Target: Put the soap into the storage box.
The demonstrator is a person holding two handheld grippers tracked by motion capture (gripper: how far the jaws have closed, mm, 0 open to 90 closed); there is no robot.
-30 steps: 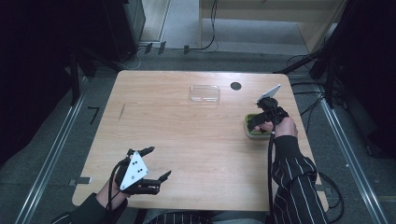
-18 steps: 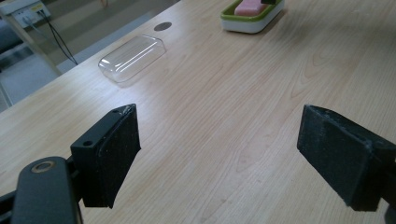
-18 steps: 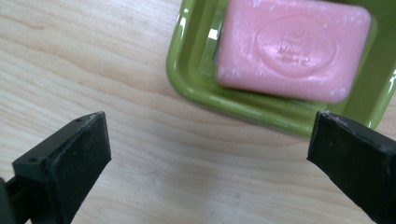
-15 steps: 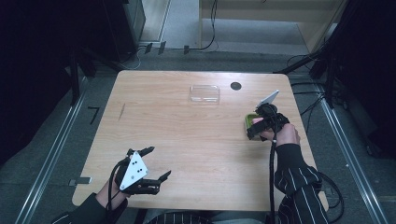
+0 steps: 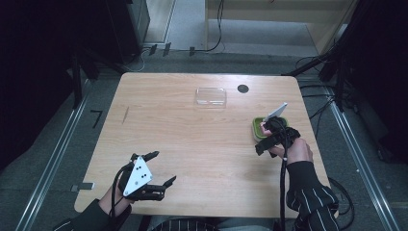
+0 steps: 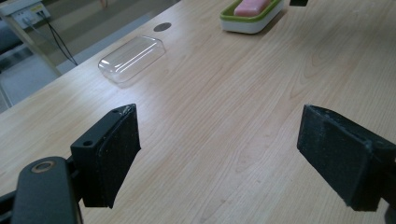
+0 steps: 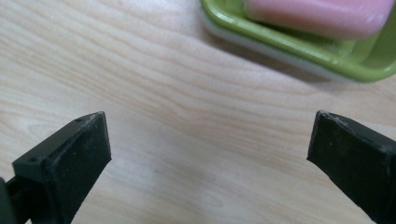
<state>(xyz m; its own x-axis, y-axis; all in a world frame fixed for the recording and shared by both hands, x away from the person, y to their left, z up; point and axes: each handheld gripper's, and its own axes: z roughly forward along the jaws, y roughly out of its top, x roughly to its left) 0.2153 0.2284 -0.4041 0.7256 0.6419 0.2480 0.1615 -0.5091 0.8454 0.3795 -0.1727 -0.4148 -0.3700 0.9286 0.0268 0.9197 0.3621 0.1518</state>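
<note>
A green soap dish (image 5: 256,130) with a pink bar of soap (image 7: 322,14) in it stands at the table's right side. My right gripper (image 5: 261,138) hovers at the dish's near side, partly covering it, jaws open and empty. In the right gripper view the dish (image 7: 299,42) lies just beyond the open right gripper (image 7: 210,163). My left gripper (image 5: 162,168) rests open near the front left edge, holding nothing. Far ahead of the open left gripper (image 6: 219,158) are the dish (image 6: 233,21) and the soap (image 6: 252,5).
A clear plastic lid (image 5: 210,96) lies at the back middle of the wooden table (image 5: 192,134), with a round black hole (image 5: 243,88) to its right. The lid (image 6: 132,58) also lies ahead in the left gripper view. Cables trail on the floor behind.
My right gripper has drawn back from above the dish toward the near edge, its jaws open. The dish and my left gripper have stayed put.
</note>
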